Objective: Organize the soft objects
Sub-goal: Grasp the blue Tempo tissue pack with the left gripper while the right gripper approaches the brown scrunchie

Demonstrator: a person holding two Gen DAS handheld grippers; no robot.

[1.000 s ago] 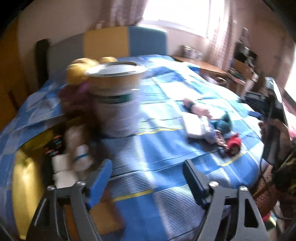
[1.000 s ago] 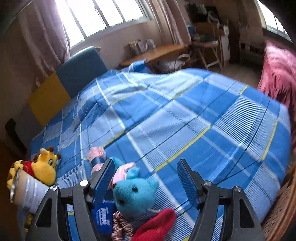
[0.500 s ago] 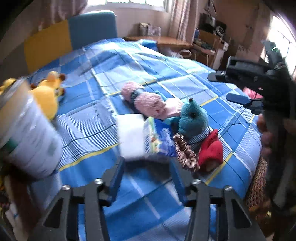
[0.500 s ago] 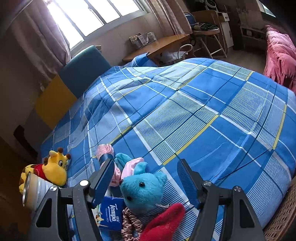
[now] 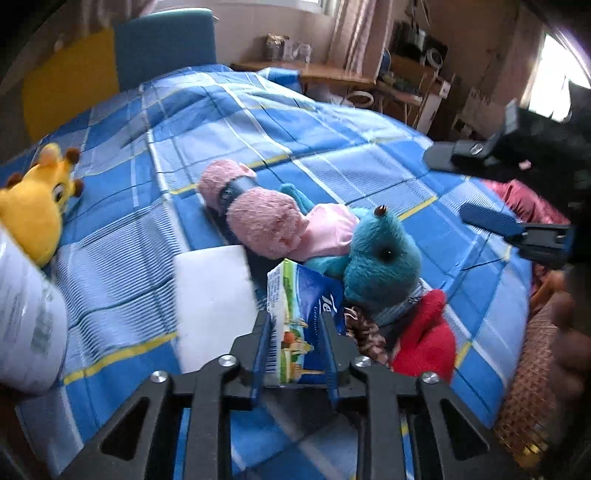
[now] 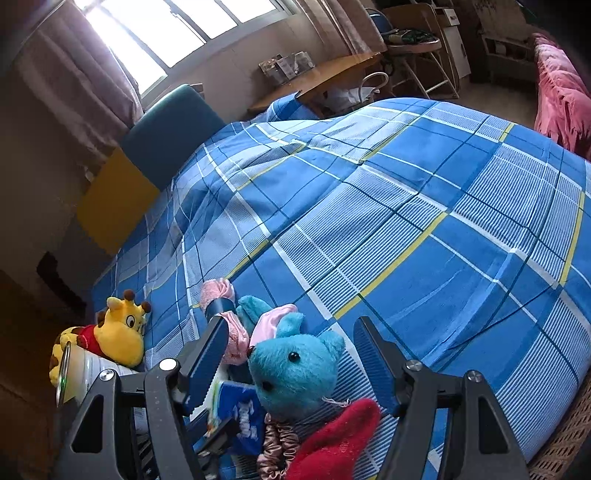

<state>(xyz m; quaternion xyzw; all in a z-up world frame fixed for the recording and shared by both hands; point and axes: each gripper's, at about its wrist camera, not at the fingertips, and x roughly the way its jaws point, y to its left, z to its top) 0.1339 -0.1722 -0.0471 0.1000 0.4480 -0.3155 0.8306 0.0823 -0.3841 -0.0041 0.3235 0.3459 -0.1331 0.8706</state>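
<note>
Left wrist view: left hand-held gripper [image 5: 295, 338] clamped on tissue pack [image 5: 301, 317], lying on bed [image 5: 369, 155] beside teal plush [image 5: 376, 258]; white pad [image 5: 214, 295] visible only here.
Right wrist view: right hand-held gripper [image 6: 291, 363] agape, empty, over teal plush [image 6: 295, 373]; window [image 6: 184, 29] only here.

A home bedroom: a bed [image 6: 406, 221] with a blue checked cover, a curtained window [image 6: 177, 33], and a cluttered wooden desk [image 6: 317, 79].
</note>
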